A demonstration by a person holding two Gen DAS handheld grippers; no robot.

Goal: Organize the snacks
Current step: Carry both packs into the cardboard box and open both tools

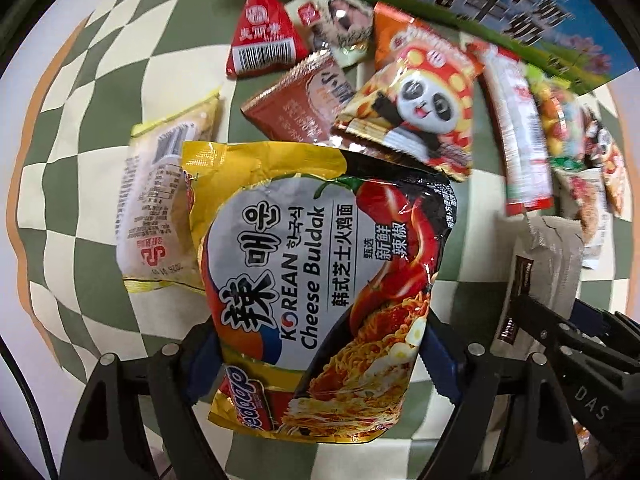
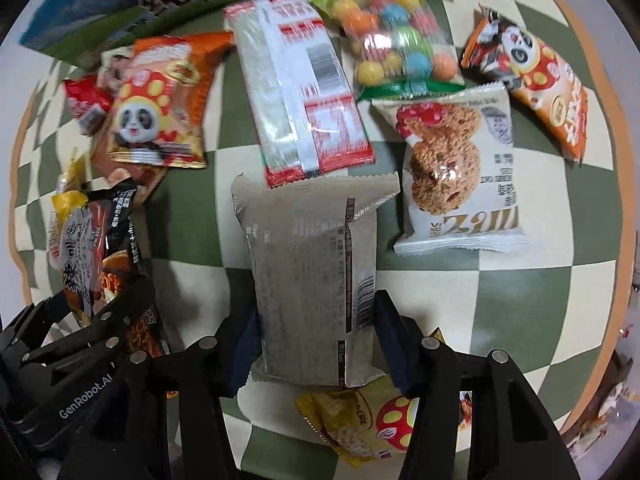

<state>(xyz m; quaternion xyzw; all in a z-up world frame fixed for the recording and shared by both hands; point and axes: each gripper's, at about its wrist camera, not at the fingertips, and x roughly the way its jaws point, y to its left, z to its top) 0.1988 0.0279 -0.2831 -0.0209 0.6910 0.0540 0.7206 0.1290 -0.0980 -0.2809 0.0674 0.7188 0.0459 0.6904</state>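
Checkered cloth, panda packets, candy bag, crowding.

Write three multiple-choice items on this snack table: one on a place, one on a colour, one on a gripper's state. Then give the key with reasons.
1. Where does the bag of candy balls lie relative to the oat cookie packet in the right wrist view?
A. above it
B. below it
C. under the noodles

2. The tablecloth is checked in cream and:
A. blue
B. green
C. red

3. The left gripper is:
A. open over bare cloth
B. shut on the Cheese Buldak noodle pack
C. holding a panda packet

Key: 1 A, the candy sits just past the cookie's top edge. 2 B, green squares show throughout. 3 B, both pads press the pack's sides.
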